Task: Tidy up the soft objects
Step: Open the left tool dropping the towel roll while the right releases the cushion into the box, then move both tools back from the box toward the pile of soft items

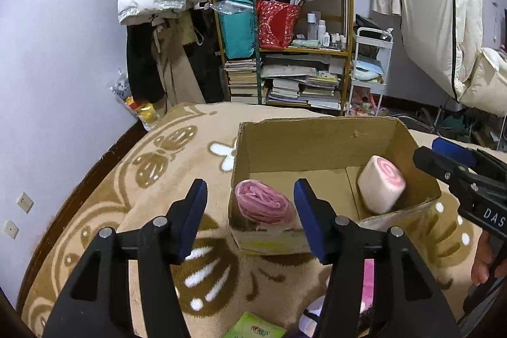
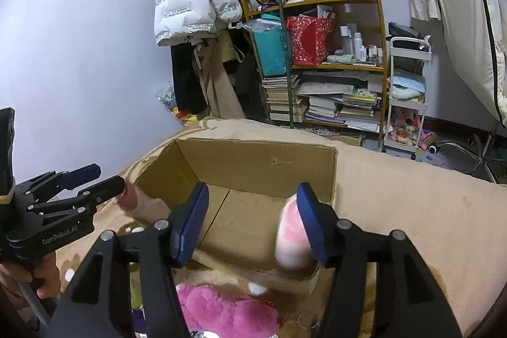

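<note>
**Cardboard box half filled, both of your grippers free**

Cardboard box [image 1: 320, 148] sits open on the patterned beige blanket [image 1: 133, 179], its mouth tipped toward you so you can drop things in without reaching over a wall. Two soft items are already inside. A rolled pink cloth [image 1: 264, 206] lies in the near left corner, pressed against the front wall, and a pink-and-white swirl cushion [image 1: 381, 186] leans in the near right corner. Putting one in each corner leaves the bare floor between them for whatever comes next.

Your left gripper [image 1: 250, 217] is spread wide and carries nothing. It hovers just short of the box front, with the pink roll showing between its blue pads [image 1: 309, 214]. Your right gripper [image 2: 252, 219] is likewise wide and empty, poised over the box's near edge; the swirl cushion [image 2: 293, 239] sits against the inner face of its right finger, though I cannot tell whether they touch.

What remains to sort lies on the blanket in front of the box, under your wrists. A fluffy pink plush [image 2: 221, 312] rests directly below the right gripper, and it looks like the natural next pick, since that gripper needs only to dip and close. In the left wrist view a green packet [image 1: 258, 328] shows at the bottom edge, partly cut off, possibly tissues.
</note>
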Action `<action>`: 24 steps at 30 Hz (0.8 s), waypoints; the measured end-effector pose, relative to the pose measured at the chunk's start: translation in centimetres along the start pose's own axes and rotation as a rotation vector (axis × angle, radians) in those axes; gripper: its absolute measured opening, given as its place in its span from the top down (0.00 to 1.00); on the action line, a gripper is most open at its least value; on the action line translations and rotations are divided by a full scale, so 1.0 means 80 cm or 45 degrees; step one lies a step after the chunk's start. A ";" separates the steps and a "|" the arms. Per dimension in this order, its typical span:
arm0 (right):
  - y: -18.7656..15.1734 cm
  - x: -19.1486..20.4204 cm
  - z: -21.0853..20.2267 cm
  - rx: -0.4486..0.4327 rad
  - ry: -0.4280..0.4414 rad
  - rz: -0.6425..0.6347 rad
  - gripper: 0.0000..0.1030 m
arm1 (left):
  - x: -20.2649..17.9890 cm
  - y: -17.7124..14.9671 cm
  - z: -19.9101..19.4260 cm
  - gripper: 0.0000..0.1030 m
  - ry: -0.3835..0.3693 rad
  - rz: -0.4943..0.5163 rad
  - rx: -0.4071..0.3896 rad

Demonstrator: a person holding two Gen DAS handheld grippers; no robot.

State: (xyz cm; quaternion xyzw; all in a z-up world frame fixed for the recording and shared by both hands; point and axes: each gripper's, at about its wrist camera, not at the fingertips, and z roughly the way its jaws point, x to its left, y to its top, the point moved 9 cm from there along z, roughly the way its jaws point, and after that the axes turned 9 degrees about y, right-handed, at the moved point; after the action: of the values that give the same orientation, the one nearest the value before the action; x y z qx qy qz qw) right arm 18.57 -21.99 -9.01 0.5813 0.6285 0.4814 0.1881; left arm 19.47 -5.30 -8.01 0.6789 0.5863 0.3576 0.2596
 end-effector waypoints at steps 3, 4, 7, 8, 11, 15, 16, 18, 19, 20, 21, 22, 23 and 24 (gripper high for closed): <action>-0.002 0.004 -0.008 -0.005 -0.004 -0.005 0.36 | 0.007 -0.003 -0.006 0.38 0.009 -0.018 0.012; -0.003 0.006 -0.012 -0.005 -0.004 -0.005 0.34 | 0.011 -0.005 -0.008 0.37 0.016 -0.025 0.010; -0.005 0.010 -0.021 -0.009 -0.017 -0.013 0.31 | 0.020 -0.012 -0.013 0.37 0.025 -0.056 0.031; -0.006 0.011 -0.024 -0.010 -0.019 -0.013 0.29 | 0.023 -0.014 -0.016 0.36 0.021 -0.070 0.040; -0.008 0.019 -0.036 -0.022 -0.021 0.000 0.15 | 0.030 -0.020 -0.027 0.34 0.007 -0.103 0.060; -0.012 0.027 -0.050 -0.022 -0.033 -0.005 0.10 | 0.036 -0.026 -0.043 0.30 0.012 -0.100 0.069; -0.014 0.030 -0.053 -0.017 -0.038 -0.001 0.03 | 0.037 -0.028 -0.048 0.25 0.013 -0.099 0.072; -0.016 0.033 -0.059 -0.016 -0.041 0.014 0.00 | 0.039 -0.033 -0.058 0.19 0.017 -0.094 0.081; -0.017 0.036 -0.064 -0.022 -0.041 0.021 0.00 | 0.041 -0.036 -0.062 0.16 0.025 -0.088 0.085; -0.018 0.038 -0.068 -0.021 -0.043 0.021 0.00 | 0.043 -0.038 -0.066 0.14 0.032 -0.083 0.087; -0.020 0.040 -0.071 -0.019 -0.046 0.021 0.00 | 0.044 -0.040 -0.070 0.11 0.035 -0.082 0.089; -0.023 0.042 -0.076 -0.014 -0.051 0.025 0.00 | 0.046 -0.042 -0.073 0.10 0.032 -0.081 0.096; -0.025 0.043 -0.079 -0.012 -0.049 0.029 0.00 | 0.048 -0.045 -0.076 0.09 0.029 -0.082 0.106; -0.026 0.045 -0.081 -0.008 -0.046 0.034 0.00 | 0.048 -0.048 -0.077 0.08 0.025 -0.083 0.116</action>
State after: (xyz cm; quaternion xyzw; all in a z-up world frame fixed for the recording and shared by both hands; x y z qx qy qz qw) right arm 11.37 -20.92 -6.57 0.5976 0.6158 0.4751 0.1948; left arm 12.48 -1.26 -6.47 0.6671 0.6263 0.3286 0.2338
